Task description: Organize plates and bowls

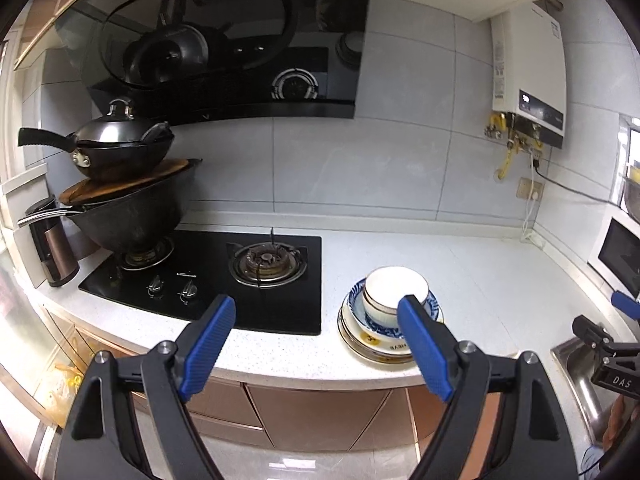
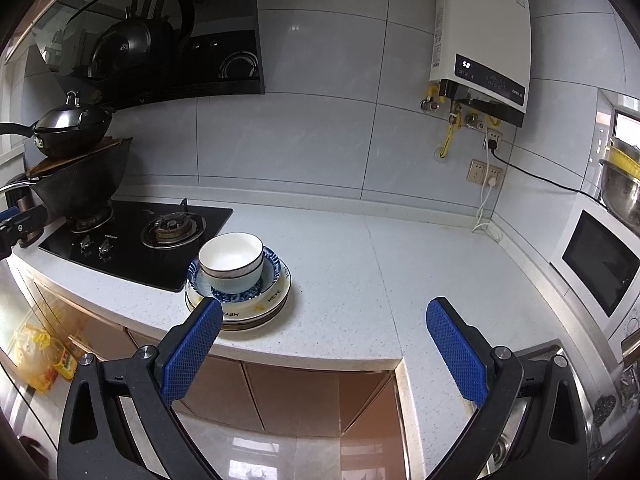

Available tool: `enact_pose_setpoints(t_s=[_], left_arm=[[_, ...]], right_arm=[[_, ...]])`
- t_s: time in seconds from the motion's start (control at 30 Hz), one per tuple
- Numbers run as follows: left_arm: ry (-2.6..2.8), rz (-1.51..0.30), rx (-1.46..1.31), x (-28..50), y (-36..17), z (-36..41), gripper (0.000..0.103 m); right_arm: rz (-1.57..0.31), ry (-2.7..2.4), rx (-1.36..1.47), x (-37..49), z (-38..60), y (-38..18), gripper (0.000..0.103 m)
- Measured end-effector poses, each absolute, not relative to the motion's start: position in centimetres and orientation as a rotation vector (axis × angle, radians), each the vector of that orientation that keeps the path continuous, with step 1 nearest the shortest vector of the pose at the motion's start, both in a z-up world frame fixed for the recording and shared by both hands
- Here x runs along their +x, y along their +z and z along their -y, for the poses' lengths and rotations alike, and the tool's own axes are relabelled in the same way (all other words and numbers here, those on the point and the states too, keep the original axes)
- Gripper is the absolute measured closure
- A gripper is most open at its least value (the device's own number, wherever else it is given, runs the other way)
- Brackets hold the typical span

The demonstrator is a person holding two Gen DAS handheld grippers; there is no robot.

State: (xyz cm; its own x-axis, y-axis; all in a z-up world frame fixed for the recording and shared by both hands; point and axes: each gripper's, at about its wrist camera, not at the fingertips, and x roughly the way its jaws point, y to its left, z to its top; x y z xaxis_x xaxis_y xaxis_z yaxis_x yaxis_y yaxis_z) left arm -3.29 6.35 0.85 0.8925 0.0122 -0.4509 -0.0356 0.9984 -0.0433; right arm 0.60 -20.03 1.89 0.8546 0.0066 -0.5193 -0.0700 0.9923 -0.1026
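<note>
A white bowl (image 2: pixel 231 258) sits on top of a pile of dishes on the white table (image 2: pixel 360 264). The white bowl rests inside a blue and white bowl (image 2: pixel 269 277). That blue bowl sits on a stack of plates (image 2: pixel 264 308). The top plate has black letters on its rim.

The pile is just beside the black stove (image 2: pixel 136 236), on the stove's right side and near the front edge of the table. Nothing is touching the pile.

The left claw (image 1: pixel 322 344) is wide, with its two blue fingers (image 1: pixel 208 344) far apart and nothing between them. It hangs in front of the table edge, with the stove ahead of it. In the left view, one blue finger covers part of the pile, but I cannot tell if it touches it.

The right claw (image 2: pixel 324 350) is wide too and holds nothing. It hangs in front of the table edge, to the right of the pile. Its left finger shows just in front of the plates in the right view.

On the stove's left burner is a big black wok (image 1: pixel 132 216) with a wooden lid (image 1: pixel 120 186) across it. A smaller black pan (image 1: pixel 116 144) with its own lid sits on top of that. A white water heater (image 2: pixel 482 40) hangs on the wall, far to the right of the stove. A white microwave (image 2: pixel 600 260) stands at the right end of the table. A metal sink (image 1: pixel 580 376) is at the far right, well apart from the stove.
</note>
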Motion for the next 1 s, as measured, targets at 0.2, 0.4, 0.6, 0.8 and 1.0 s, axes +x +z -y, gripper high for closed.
enact_pose_setpoints(t_s=[0.2,0.4,0.6,0.8,1.0], left_arm=[[0.031,-0.480,0.015,-2.9,0.1,-5.4,0.020],[-0.001,-0.539,-0.007,-2.2,-1.1,-5.5,0.020],[-0.006,-0.565,-0.018,-1.8,-2.0,-6.1,0.020],[-0.048,-0.516,-0.068,-1.9,-1.9,-6.9,0.020],[-0.071,-0.511,-0.063,-1.6,-1.6,-7.0,0.020]], right_arm=[[-0.579,0.054,-0.119,1.3,19.2,1.1,0.002],[-0.613,0.076,-0.116,2.0,18.2,0.3,0.002],[-0.625,0.081,-0.126,2.4,17.3,-0.1,0.002],[-0.630,0.084,-0.125,2.6,17.0,-0.4,0.002],[-0.641,0.084,-0.117,2.9,16.9,-0.6,0.002]])
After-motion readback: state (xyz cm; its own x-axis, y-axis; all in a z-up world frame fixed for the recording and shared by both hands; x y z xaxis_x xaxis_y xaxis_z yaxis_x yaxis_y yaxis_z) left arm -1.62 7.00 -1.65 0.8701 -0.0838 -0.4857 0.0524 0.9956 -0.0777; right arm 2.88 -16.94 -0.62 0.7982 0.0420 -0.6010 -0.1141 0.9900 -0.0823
